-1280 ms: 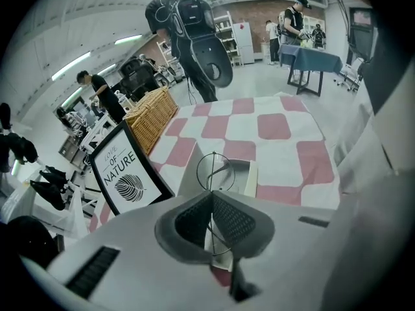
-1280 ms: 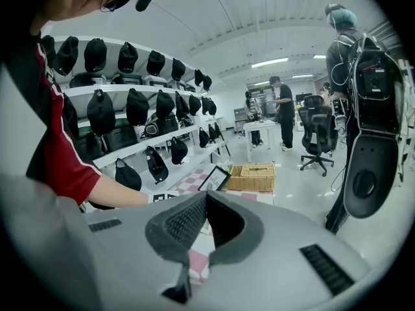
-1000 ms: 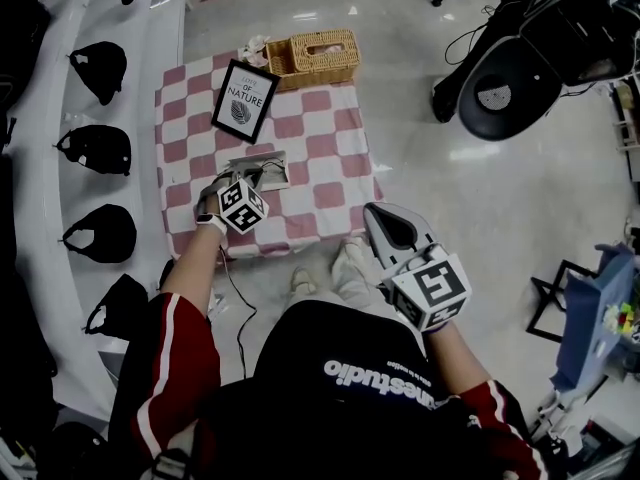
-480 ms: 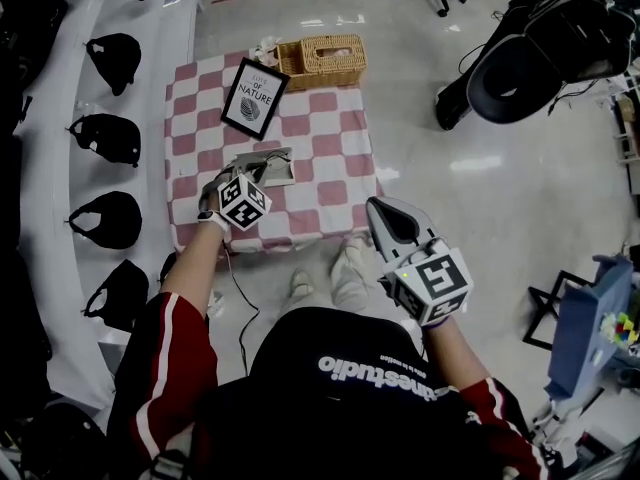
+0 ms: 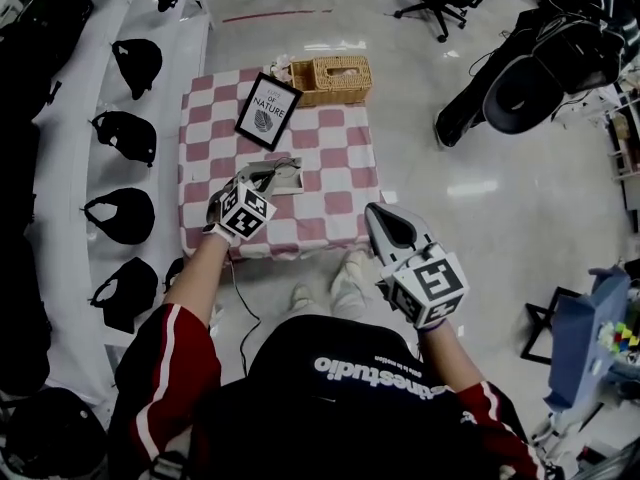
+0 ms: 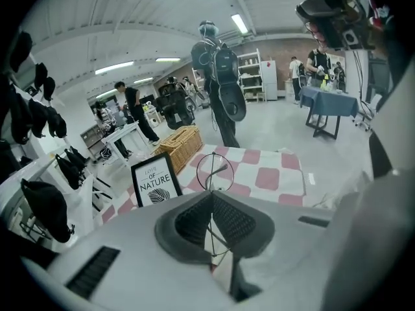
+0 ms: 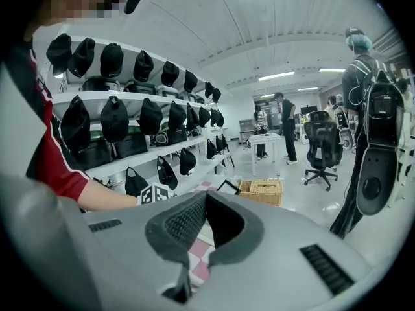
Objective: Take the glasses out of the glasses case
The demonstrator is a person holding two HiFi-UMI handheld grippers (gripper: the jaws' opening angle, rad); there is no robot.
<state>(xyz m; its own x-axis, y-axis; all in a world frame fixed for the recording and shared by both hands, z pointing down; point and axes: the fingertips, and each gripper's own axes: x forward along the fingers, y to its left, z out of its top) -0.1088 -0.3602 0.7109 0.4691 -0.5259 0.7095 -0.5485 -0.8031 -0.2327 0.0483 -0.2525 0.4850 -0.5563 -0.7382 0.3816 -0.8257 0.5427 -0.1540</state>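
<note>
Left tongs (image 6: 211,198): closing on the thin round wire-rimmed glasses (image 6: 216,171); the pads are pinching the wire, and one lens ring is standing clear beyond the tips.
Right tongs (image 7: 204,198): hanging off to the right, away from the table, with the pads meeting at the tips and nothing between them.
Where the glasses are: riding in the left tongs above the pink-and-white checked table (image 5: 330,148), apparently clear of the pale grey open glasses case (image 5: 287,176), which is lying just past the tips in the head view.
Handling: probably very light, springy and easy to bend; the wire is slick and the lenses are likely to scratch, so a gentle pinch is looking wiser than a hard one.
Where to hold: the bridge or the rim by a hinge is looking safest, not a lens or a loose temple.
Which way they point: the visible lens is facing the left gripper camera, with a temple crossing it at a slant.
Long axis: seemingly running along the seam of the pads, with more wire showing lower between them; I cannot tell this for sure.
Farther out: a black-framed leaf print (image 5: 267,110) is leaning on the table, and a woven wicker basket (image 5: 338,78) is sitting at the far edge.
</note>
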